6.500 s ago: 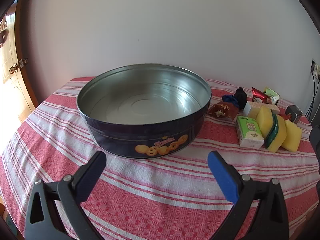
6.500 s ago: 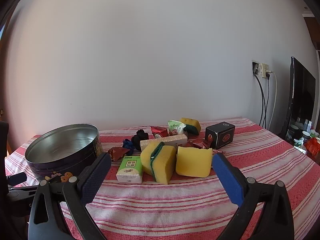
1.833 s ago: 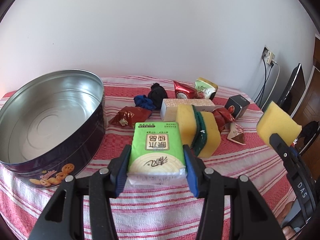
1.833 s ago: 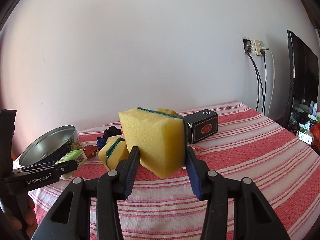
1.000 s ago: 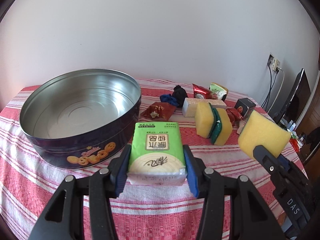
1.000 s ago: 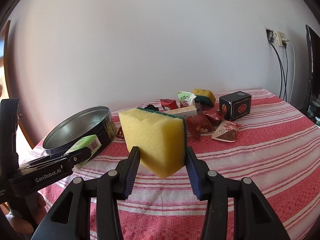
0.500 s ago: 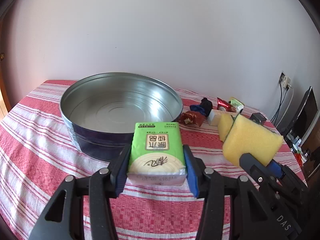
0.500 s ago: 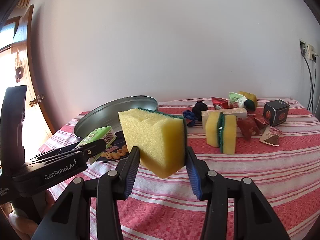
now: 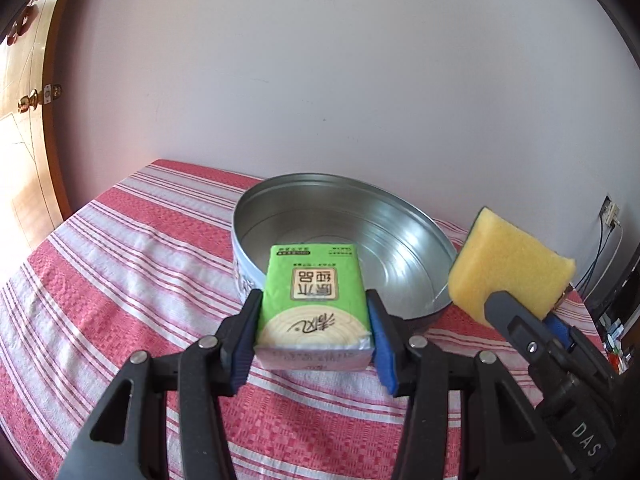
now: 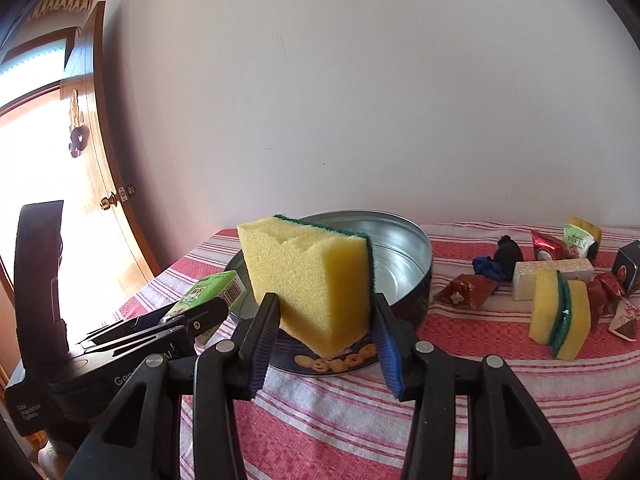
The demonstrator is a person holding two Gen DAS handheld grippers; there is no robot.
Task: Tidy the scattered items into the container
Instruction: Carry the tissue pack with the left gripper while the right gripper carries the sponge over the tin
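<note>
My left gripper [image 9: 314, 326] is shut on a green tissue pack [image 9: 314, 300], held above the striped cloth just in front of the round metal cookie tin [image 9: 344, 222]. The tin stands empty. My right gripper [image 10: 324, 330] is shut on a yellow sponge with a green scouring side [image 10: 312, 284], in front of the tin [image 10: 404, 240]. In the left wrist view that sponge [image 9: 508, 268] hovers at the tin's right rim. In the right wrist view the left gripper with the tissue pack [image 10: 212, 288] sits at the lower left.
On the red-striped tablecloth [image 10: 480, 360] to the tin's right lie a second yellow-green sponge [image 10: 560, 316], red snack packets [image 10: 466, 290], a white box [image 10: 552, 274], a black pouch [image 10: 508, 254] and a dark box [image 10: 628, 266]. A wooden door [image 9: 24, 120] stands at the left.
Both grippers have swung left toward the tin with their loads. The tin now sits straight ahead of the tissue pack, and the loose items have slid to the right of view.
</note>
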